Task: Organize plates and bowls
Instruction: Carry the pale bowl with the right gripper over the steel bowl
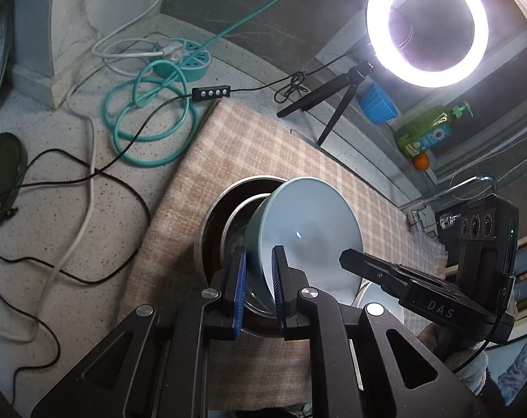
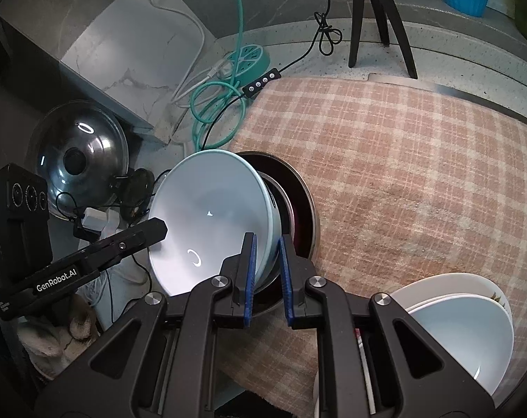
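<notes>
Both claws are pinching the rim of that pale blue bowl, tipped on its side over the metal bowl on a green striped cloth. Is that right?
Not quite: the cloth is pinkish-beige plaid, not green striped, as the right wrist view shows. The rest holds: the left claw and right claw both pinch the pale blue bowl, tipped over the metal bowl.

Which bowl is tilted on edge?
The light blue bowl, pinched at its rim by both claws, over the steel bowl; the white bowl sits flat.

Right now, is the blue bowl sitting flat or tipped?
Tipped. The blue bowl stands on edge, opening sideways, rim pinched by both the left gripper and right gripper, leaning into the metal bowl.
</notes>
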### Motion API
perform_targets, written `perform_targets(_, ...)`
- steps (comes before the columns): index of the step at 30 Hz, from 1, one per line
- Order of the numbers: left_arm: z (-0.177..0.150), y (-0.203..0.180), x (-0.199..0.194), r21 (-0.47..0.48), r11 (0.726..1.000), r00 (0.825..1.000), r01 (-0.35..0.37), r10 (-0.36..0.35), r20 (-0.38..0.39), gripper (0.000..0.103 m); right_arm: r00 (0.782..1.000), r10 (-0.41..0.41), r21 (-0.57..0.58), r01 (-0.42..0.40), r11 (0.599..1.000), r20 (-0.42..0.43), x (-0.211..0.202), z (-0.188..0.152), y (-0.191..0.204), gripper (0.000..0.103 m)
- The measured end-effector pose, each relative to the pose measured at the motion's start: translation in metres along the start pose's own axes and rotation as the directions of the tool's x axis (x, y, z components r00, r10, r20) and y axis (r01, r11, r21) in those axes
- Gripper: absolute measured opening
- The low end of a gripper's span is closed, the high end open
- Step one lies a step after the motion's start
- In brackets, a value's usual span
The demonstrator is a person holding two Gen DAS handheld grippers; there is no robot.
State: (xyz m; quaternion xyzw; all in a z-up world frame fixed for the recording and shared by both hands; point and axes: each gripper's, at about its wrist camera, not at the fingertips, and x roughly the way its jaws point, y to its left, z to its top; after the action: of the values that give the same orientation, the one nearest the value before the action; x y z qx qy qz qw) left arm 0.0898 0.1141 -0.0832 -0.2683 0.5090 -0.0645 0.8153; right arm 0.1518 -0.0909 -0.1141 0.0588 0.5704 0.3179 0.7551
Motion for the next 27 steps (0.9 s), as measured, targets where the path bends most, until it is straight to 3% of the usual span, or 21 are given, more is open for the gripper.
perform_targets(15,-0.005,0.002,0.006,0.016,0.999,0.999,-0.037,0.037,-0.017,0.012,0.999,-0.036,-0.02,0.035,0.999,-0.027,0.013,-0.001,0.001,0.014)
perform_targets(27,-0.012,-0.006,-0.001,0.087,0.99,0.994,-0.112,0.11,0.03,0.012,0.999,-0.046,-0.054,0.045,0.997,-0.007,0.007,-0.005,0.003,0.024)
